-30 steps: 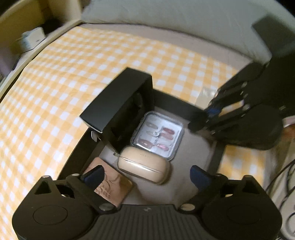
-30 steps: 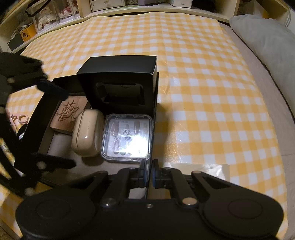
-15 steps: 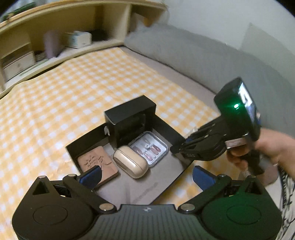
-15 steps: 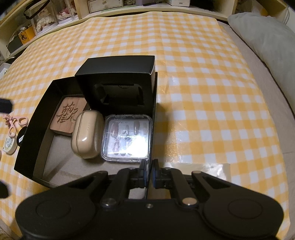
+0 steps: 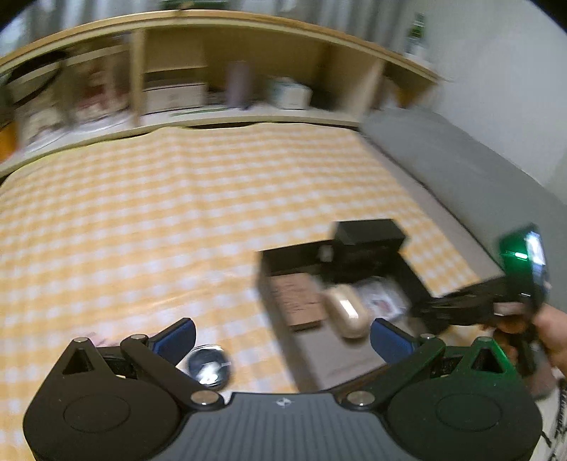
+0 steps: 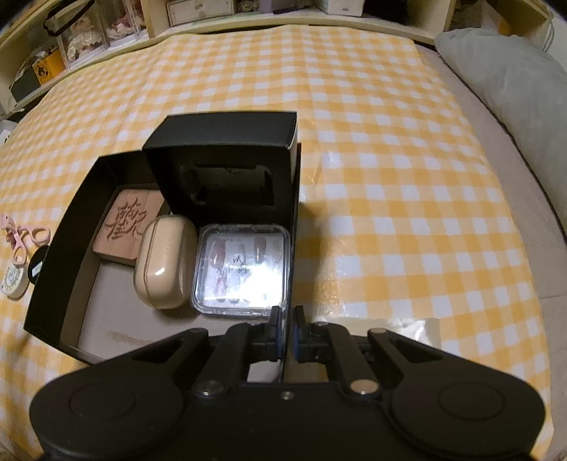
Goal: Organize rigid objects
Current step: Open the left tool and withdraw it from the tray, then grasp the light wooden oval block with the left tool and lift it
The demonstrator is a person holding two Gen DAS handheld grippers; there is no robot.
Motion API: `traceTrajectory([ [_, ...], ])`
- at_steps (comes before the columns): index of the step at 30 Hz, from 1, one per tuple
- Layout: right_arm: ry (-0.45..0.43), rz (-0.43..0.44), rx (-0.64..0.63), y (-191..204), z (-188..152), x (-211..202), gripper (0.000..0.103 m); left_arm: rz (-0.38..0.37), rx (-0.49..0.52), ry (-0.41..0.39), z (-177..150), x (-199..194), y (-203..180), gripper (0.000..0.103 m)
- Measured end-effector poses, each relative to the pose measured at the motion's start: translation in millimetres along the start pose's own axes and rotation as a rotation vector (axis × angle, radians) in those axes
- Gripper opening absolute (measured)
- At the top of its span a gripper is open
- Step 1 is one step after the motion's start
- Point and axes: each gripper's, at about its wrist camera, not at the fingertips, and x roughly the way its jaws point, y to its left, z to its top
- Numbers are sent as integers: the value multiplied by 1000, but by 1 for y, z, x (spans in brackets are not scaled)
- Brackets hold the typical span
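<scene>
A black open box (image 6: 53,283) lies on the yellow checked cloth. Inside it are a smaller black box (image 6: 226,142), a carved wooden block (image 6: 127,223), a beige case (image 6: 164,262) and a clear nail case (image 6: 241,269). My right gripper (image 6: 286,333) is shut on the box's right wall near its front corner. In the blurred left wrist view my left gripper (image 5: 283,340) stands open and empty, left of the box (image 5: 269,269) and above the cloth. A round shiny tin (image 5: 209,365) lies just below its left finger.
Left of the box lie a pink eyelash curler (image 6: 21,237), a small round tin (image 6: 14,280) and a black round lid (image 6: 37,266). Shelves with boxes (image 6: 198,10) run along the far edge. A grey cushion (image 6: 514,71) borders the right side.
My left gripper has pulled back out of the box, swung left and risen while rolling, still open. The right gripper has kept still, shut on the box wall.
</scene>
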Motion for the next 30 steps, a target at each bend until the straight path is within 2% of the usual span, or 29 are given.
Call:
traceTrajectory([
  [5, -41, 7, 27, -5, 1, -11, 5, 123, -107, -4, -6, -3, 42, 103],
  [9, -48, 13, 32, -7, 1, -13, 5, 203, -188, 35, -7, -1, 76, 103],
  [13, -49, 4, 15, -6, 0, -14, 5, 241, -200, 106, -12, -3, 106, 103],
  [16, -48, 5, 18, -6, 0, -14, 5, 238, -220, 207, -20, 1, 124, 103],
  [18, -45, 5, 20, -6, 0, -13, 5, 266, -320, 284, -30, 4, 136, 103],
  [21, -41, -2, 15, -5, 1, -11, 5, 317, -576, 375, -48, 8, 158, 103],
  [23, -39, -6, 10, -3, 1, -10, 6, 348, -706, 407, -61, 8, 165, 103],
  [27, -38, -5, 10, -4, 2, -9, 6, 373, -816, 410, -70, 7, 166, 103],
  [30, -38, -5, 10, -4, 2, -9, 6, 426, -834, 384, -70, 8, 156, 103],
])
